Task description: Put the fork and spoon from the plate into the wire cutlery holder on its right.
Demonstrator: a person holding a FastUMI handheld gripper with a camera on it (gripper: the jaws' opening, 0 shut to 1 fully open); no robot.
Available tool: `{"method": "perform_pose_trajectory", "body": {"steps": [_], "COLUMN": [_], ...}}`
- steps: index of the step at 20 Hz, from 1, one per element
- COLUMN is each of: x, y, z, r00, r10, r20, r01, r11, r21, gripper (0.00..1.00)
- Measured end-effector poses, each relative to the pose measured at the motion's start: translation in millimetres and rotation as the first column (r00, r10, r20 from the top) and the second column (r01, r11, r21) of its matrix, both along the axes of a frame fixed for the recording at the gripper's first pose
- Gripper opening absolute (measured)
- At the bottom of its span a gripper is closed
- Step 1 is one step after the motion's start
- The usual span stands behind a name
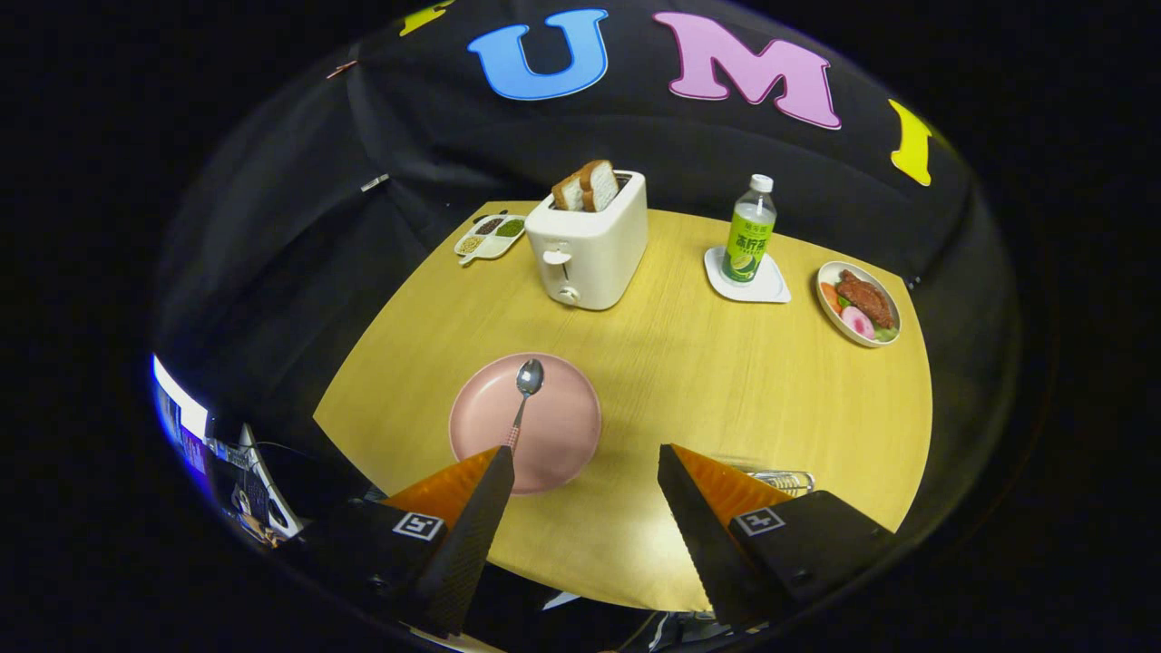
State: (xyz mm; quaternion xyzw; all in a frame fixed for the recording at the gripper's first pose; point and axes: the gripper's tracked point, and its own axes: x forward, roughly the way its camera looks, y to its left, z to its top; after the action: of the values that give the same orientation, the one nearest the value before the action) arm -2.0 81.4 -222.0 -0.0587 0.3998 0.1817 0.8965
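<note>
A pink plate (562,435) lies on the wooden table just ahead of my left finger. On it rests a spoon (525,390) with a pink handle, bowl pointing away from me, handle end near the left fingertip (494,472). My gripper (585,458) stands open above the table's near part, with bare table between its fingers. A bit of the wire cutlery holder (782,479) peeks out behind the right finger (698,490); most of it is hidden. I cannot make out a fork on the plate.
Beyond the plate stands a white toaster (590,245) holding bread slices. A small sectioned dish (490,238) sits to its left. A green bottle (749,231) stands on a white coaster, and a dish of food (860,304) lies at the far right.
</note>
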Motion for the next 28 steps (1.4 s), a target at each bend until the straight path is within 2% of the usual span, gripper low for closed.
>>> {"method": "perform_pose_trajectory", "body": {"steps": [9,12,17,23,25,27,28], "x": [18.6,29.3,35.9,37.0,36.3,36.8,37.6], "y": [85.0,89.2,94.5,94.3,92.5,95.7,93.9], "z": [-88.5,-118.4,-159.6,-182.4,-182.0,-185.3,-185.5], "r00": [0.998,0.997,0.990,0.985,0.986,0.983,0.983], "r10": [0.022,0.034,0.008,-0.034,-0.052,-0.055,-0.058], "r20": [-0.054,-0.069,-0.139,-0.167,-0.157,-0.177,-0.173], "r01": [-0.024,-0.041,-0.030,0.003,0.021,0.023,0.025], "r11": [0.999,0.994,0.988,0.983,0.982,0.984,0.982], "r21": [-0.041,-0.098,-0.153,-0.184,-0.188,-0.179,-0.189], "gripper": [1.00,1.00,1.00,1.00,0.94,0.76,0.60]}}
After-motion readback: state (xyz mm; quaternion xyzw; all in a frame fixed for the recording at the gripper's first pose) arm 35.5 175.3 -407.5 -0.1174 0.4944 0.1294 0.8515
